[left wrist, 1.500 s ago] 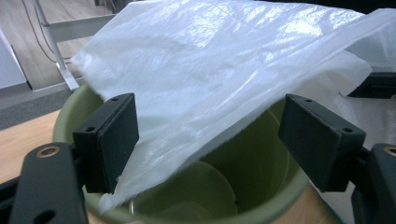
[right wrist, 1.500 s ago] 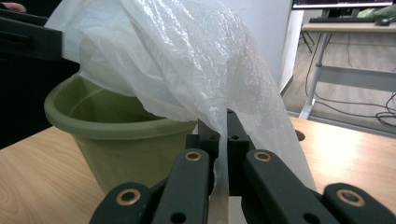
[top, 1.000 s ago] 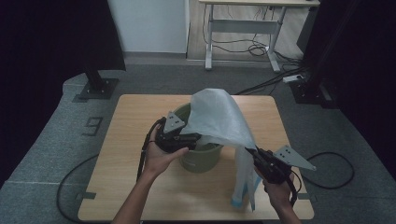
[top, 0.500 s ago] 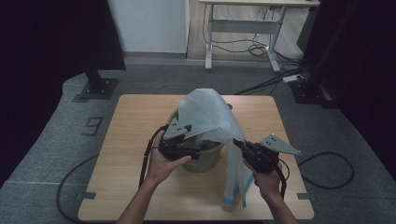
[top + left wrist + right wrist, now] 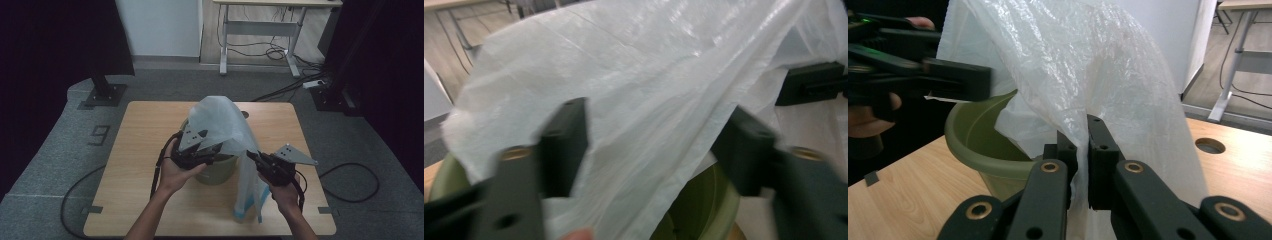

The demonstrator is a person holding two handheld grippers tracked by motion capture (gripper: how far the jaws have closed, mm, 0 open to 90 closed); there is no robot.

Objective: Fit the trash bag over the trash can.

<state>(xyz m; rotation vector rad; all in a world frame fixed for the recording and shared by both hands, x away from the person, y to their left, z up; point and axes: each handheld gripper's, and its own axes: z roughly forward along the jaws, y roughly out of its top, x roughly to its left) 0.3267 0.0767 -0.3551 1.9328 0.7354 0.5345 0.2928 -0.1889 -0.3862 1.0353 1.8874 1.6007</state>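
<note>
The draped bag (image 5: 225, 125) blocks the bin's (image 5: 220, 170) mouth; tabletop (image 5: 135, 150) beside is free.

A bin (image 5: 220, 170) stands near the middle of the table (image 5: 135, 145), slightly toward the person's side. A plastic bag (image 5: 225, 125) drapes over the bin's top and hangs down on its right to the tabletop. The left gripper (image 5: 210, 155) sits at the bin's left rim, with the bag between its jaws. The right gripper (image 5: 252, 157) is just right of the bin, pinching a fold of the bag. A round hole (image 5: 1210, 145) in the tabletop lies behind the bin. A desk (image 5: 260, 25) stands on the floor beyond the table.
</note>
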